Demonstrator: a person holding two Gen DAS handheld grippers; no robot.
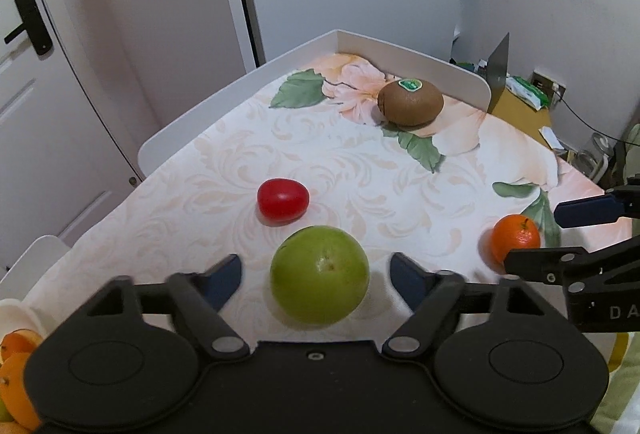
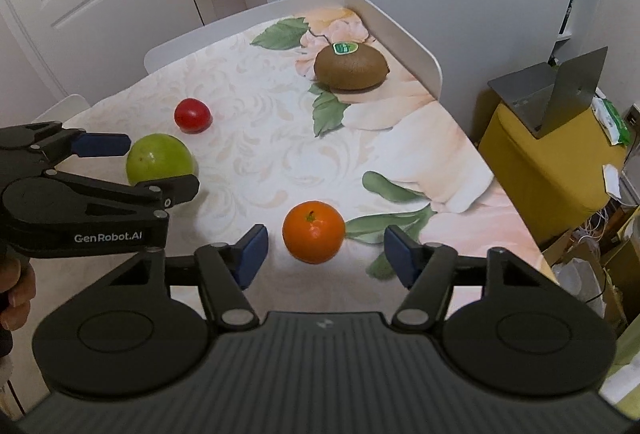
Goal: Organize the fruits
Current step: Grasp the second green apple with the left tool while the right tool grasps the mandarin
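A green round fruit (image 1: 319, 274) lies on the flowered tablecloth between the open fingers of my left gripper (image 1: 316, 276), untouched by either pad; it also shows in the right wrist view (image 2: 159, 158). An orange mandarin (image 2: 313, 231) lies between the open fingers of my right gripper (image 2: 324, 254), with gaps on both sides; it shows in the left wrist view (image 1: 515, 237) too. A red tomato (image 1: 283, 200) lies just beyond the green fruit. A brown kiwi (image 1: 411, 102) with a green sticker lies near the far corner.
The table has a low white rim (image 1: 416, 54) along its far sides. A white bowl (image 1: 16, 314) with oranges (image 1: 16, 374) sits at my lower left. A yellow stool (image 2: 544, 170) with a grey metal stand is off the table's right edge.
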